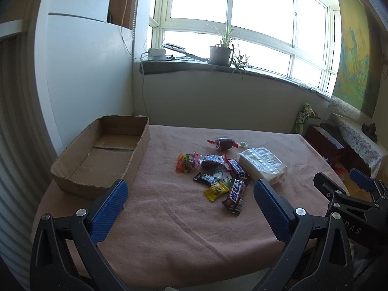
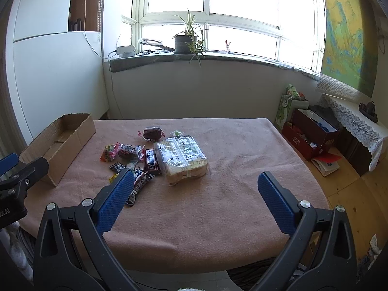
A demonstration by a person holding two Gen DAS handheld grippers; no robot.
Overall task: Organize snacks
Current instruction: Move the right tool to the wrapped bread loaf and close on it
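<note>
Both hand-held grippers [image 1: 190,194] [image 2: 196,186] (empty) agape

Daylight enters through the window [image 1: 242,19], which is blown out to white. The table [image 1: 184,230] below it is evenly lit, shadows soft. Fisheye bending and dark vignetting mark all corners. Focus is sharp.
</note>
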